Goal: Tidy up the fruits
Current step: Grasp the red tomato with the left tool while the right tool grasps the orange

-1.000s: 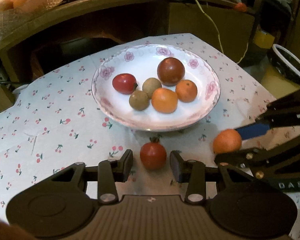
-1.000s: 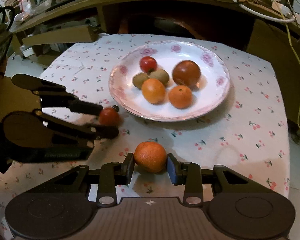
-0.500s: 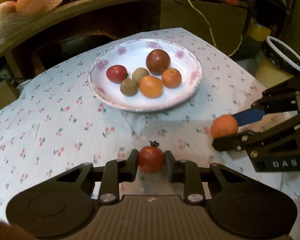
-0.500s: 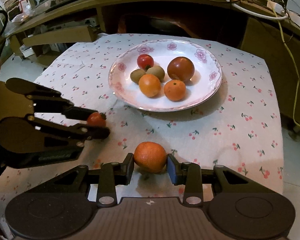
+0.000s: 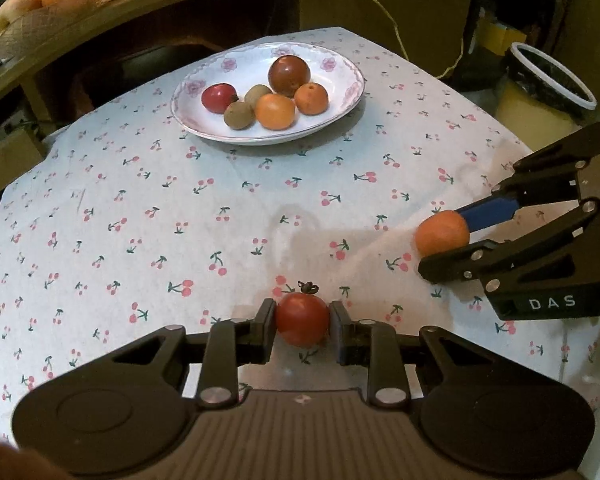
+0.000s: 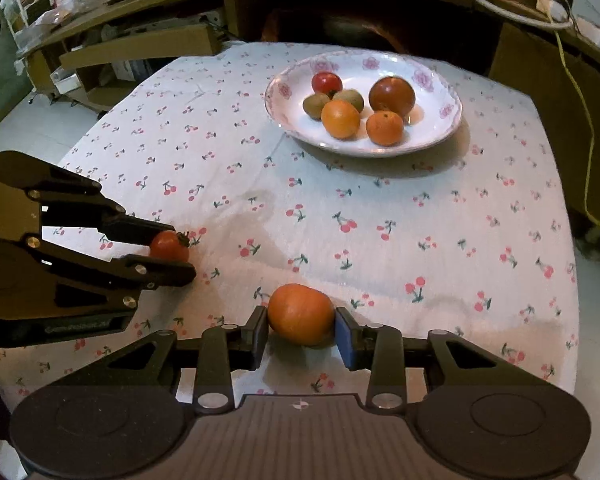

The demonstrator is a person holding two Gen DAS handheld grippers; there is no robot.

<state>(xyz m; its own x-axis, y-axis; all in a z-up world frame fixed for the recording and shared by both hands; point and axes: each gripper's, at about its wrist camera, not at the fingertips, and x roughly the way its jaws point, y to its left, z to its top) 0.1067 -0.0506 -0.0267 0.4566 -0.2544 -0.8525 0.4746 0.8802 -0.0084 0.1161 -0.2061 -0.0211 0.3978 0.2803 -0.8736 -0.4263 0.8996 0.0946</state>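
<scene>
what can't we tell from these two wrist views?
- Tomato: underside hidden by the left tongs, so lift off the cloth is unclear.
- Orange: sides covered by the right tongs.
- Plate: fruit hides its centre.
- Bin: cut off at the frame edge, contents dark.

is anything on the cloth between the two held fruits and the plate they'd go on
Nothing visible. The left gripper holds the tomato and the right gripper holds the orange; only bare tablecloth lies between them and the plate. Six fruits sit in the plate, with free space along its near rim.
</scene>
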